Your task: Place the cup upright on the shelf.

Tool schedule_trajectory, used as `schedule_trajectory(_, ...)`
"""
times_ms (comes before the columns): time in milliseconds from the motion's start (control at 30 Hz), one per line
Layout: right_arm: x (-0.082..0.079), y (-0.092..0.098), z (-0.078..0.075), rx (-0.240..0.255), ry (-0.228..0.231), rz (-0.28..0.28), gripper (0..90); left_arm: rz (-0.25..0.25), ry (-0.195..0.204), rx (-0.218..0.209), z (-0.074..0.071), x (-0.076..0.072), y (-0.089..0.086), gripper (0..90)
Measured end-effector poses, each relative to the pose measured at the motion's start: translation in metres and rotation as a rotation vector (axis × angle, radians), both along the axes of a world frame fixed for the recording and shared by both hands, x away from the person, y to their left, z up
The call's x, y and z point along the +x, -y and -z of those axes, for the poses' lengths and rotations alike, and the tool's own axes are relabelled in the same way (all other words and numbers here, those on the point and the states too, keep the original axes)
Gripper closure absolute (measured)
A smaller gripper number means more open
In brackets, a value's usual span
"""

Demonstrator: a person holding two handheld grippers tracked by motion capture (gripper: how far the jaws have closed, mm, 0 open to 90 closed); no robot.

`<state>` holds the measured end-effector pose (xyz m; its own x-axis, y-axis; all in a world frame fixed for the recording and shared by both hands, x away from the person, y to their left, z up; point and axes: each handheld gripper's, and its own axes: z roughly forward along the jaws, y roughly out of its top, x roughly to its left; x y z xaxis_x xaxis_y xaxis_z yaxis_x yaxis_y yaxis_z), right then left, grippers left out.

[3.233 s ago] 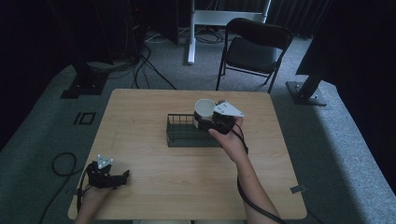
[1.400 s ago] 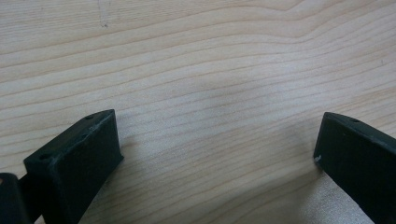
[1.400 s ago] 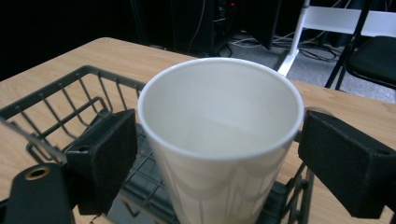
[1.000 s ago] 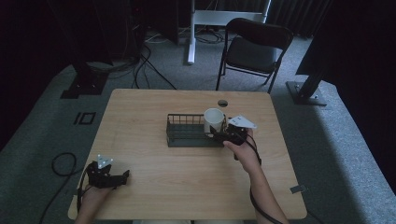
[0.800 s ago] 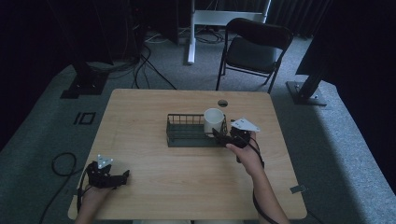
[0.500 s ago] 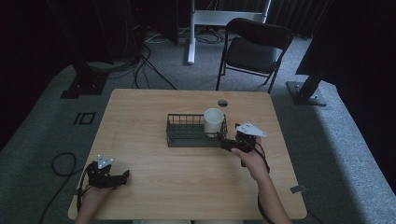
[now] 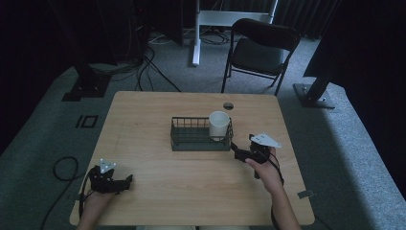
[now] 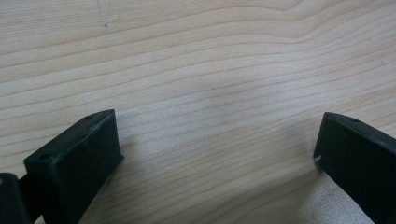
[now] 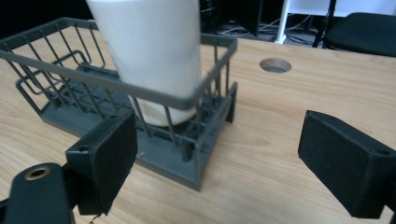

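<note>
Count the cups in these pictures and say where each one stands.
1. The white cup stands upright in the right end of the dark wire basket at mid-table; none seems hidden.

Bare table (image 7: pixel 143 124) lies left of the wire basket (image 7: pixel 191 140).

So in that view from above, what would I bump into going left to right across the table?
Left gripper → wire basket → white cup standing in the basket's right end → right gripper, just past the basket's right end.
</note>
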<state>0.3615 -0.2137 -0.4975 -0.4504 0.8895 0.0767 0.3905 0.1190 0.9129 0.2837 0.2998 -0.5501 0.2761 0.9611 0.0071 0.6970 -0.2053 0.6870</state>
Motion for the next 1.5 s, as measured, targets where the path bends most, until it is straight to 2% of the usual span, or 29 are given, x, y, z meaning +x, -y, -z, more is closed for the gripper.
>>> schedule_trajectory(133, -0.003, 0.007, 0.006, -0.028, -0.003, 0.018, 11.7, 0.000, 0.000, 0.000, 0.000, 0.000, 0.000, 0.7)
schedule_trajectory(233, -0.006, 0.011, 0.009, -0.011, -0.011, 0.022, 11.7, -0.001, 0.001, 0.000, 0.000, 0.000, 0.000, 0.7)
schedule_trajectory(367, -0.010, 0.017, 0.015, -0.019, -0.026, 0.029, 11.7, -0.001, 0.001, 0.000, 0.000, 0.000, 0.000, 0.7)
schedule_trajectory(633, -0.017, 0.028, 0.027, -0.062, -0.070, 0.046, 11.7, 0.000, 0.000, 0.001, 0.000, 0.000, 0.000, 0.7)
schedule_trajectory(1033, -0.029, 0.050, 0.045, -0.080, -0.130, 0.093, 11.7, 0.000, 0.000, 0.002, 0.000, 0.000, 0.000, 0.7)
schedule_trajectory(1167, -0.034, 0.057, 0.046, -0.085, -0.146, 0.114, 11.7, 0.000, 0.001, 0.001, 0.000, 0.000, 0.000, 0.7)
schedule_trajectory(1267, -0.037, 0.061, 0.046, -0.070, -0.153, 0.128, 11.7, 0.000, 0.000, 0.001, 0.000, 0.000, 0.000, 0.7)
schedule_trajectory(1500, -0.042, 0.075, 0.049, -0.081, -0.165, 0.160, 11.7, 0.000, 0.001, 0.001, 0.000, 0.000, 0.000, 0.7)
